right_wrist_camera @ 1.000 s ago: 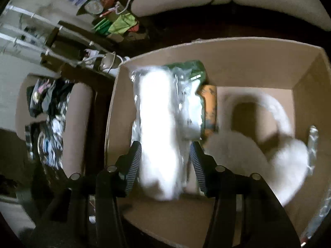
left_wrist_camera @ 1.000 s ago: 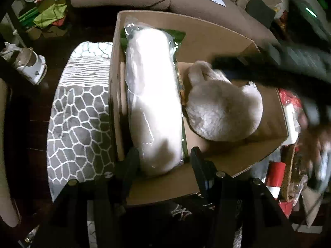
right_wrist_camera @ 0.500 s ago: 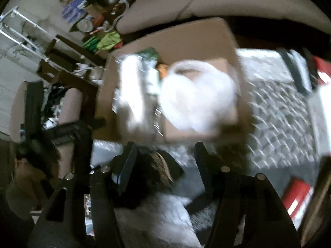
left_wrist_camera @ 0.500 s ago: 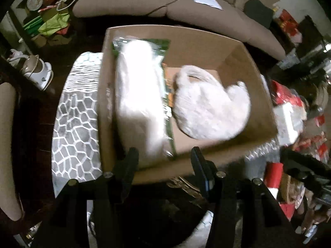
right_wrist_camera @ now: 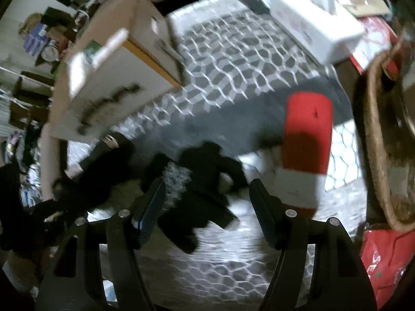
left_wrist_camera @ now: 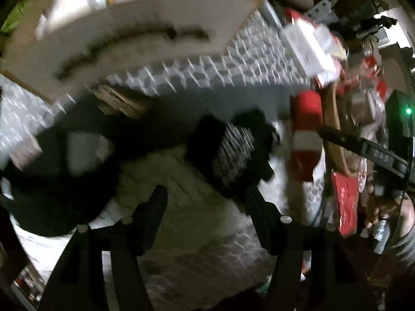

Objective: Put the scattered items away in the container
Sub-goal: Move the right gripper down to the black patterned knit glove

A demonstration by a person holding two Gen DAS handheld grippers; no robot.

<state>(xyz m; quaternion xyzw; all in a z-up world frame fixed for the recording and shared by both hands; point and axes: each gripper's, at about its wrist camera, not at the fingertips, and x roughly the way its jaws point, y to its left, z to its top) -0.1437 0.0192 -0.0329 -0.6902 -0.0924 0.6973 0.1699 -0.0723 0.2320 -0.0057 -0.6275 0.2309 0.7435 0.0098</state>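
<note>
The cardboard box (left_wrist_camera: pixel 135 33) stands at the top left of the left wrist view, seen from its outer side, with white items showing over its rim; it also shows in the right wrist view (right_wrist_camera: pixel 116 77). Black fuzzy items with a silvery patch (left_wrist_camera: pixel 233 153) lie on a white knit cloth (left_wrist_camera: pixel 186 207) on the patterned rug. My left gripper (left_wrist_camera: pixel 205 202) is open and empty just above them. My right gripper (right_wrist_camera: pixel 206 193) is open and empty over the same black items (right_wrist_camera: pixel 205 181). A red and white cylinder (right_wrist_camera: pixel 306 145) lies to the right.
A grey and white patterned rug (right_wrist_camera: pixel 233 51) covers the floor. A white tissue box (right_wrist_camera: pixel 316 23) sits at the far right. A wicker basket (right_wrist_camera: pixel 384 142) and red packaging (right_wrist_camera: pixel 384 259) crowd the right side. The frames are motion-blurred.
Both grippers have pulled back out of the box and swung down toward the black items on the rug. The white bundle and fluffy white item stay in the box.
</note>
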